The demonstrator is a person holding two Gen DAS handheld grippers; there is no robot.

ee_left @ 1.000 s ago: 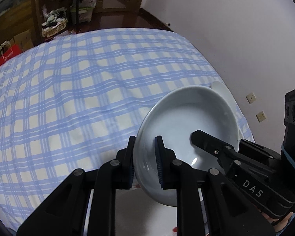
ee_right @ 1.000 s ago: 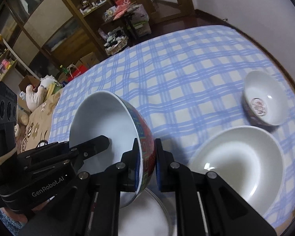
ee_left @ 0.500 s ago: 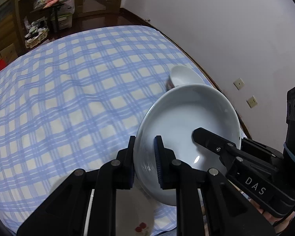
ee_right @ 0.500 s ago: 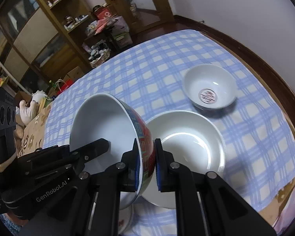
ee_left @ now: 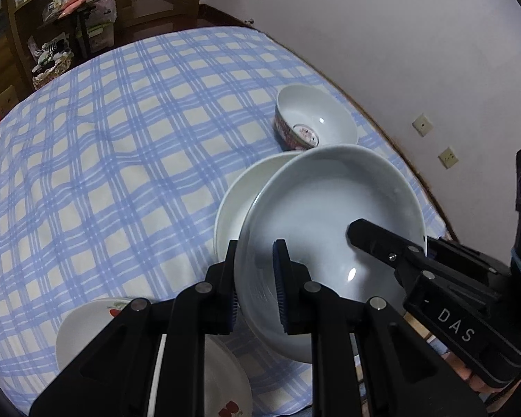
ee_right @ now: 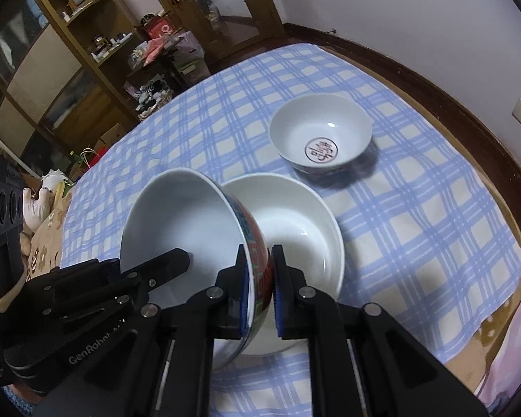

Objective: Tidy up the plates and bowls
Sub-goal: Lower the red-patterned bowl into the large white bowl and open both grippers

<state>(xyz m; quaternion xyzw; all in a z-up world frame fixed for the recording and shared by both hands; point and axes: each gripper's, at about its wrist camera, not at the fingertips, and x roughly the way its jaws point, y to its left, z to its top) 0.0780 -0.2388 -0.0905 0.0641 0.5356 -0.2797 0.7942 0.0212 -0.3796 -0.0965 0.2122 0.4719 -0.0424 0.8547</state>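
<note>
Three bowls are showing, all empty: a patterned bowl (ee_right: 187, 239) hanging tilted over a plain white bowl (ee_right: 295, 229) on the checked tablecloth (ee_left: 104, 160), and a small bowl (ee_right: 321, 135) sitting just beyond, while two fruit-printed plates (ee_left: 87, 326) are lying stacked at the near edge. Both the left gripper (ee_left: 255, 285) and the right gripper (ee_right: 258, 288) are pinching the patterned bowl's rim from opposite sides, jaws narrow.

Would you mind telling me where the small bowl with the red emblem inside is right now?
The small bowl stands alone on the checked tablecloth, just beyond the plain white bowl, toward the table's far right edge near the wall; the left wrist view shows it there too.
</note>
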